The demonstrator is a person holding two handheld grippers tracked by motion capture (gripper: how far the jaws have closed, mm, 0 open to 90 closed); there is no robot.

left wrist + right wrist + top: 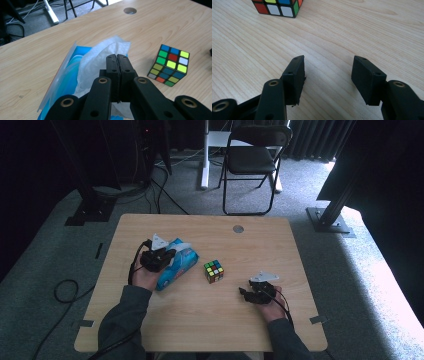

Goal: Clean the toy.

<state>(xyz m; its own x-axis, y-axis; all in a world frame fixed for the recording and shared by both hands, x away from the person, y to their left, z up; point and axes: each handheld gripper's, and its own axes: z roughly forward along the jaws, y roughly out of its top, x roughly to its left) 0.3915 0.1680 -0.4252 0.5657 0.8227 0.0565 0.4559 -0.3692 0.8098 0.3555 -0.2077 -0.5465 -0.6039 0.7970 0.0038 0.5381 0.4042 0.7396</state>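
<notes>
Your left tongs [117,60] are pressed together, pinching the white tissue [100,60] protruding from the blue tissue pack [175,263]. Your right tongs [328,72] are spread above the bench [362,30], near the Rubik's cube [213,271].

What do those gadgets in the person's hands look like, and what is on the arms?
Both the left gripper and right gripper are black, with flat rectangular jaws on arms with brass-ringed holes, a grey three-cornered plate on top and a trailing black cable. The sleeves are dark grey.

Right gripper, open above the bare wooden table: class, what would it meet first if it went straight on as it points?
Probably the multicoloured puzzle cube, ahead of the right gripper and slightly left; depth is uncertain.
</notes>
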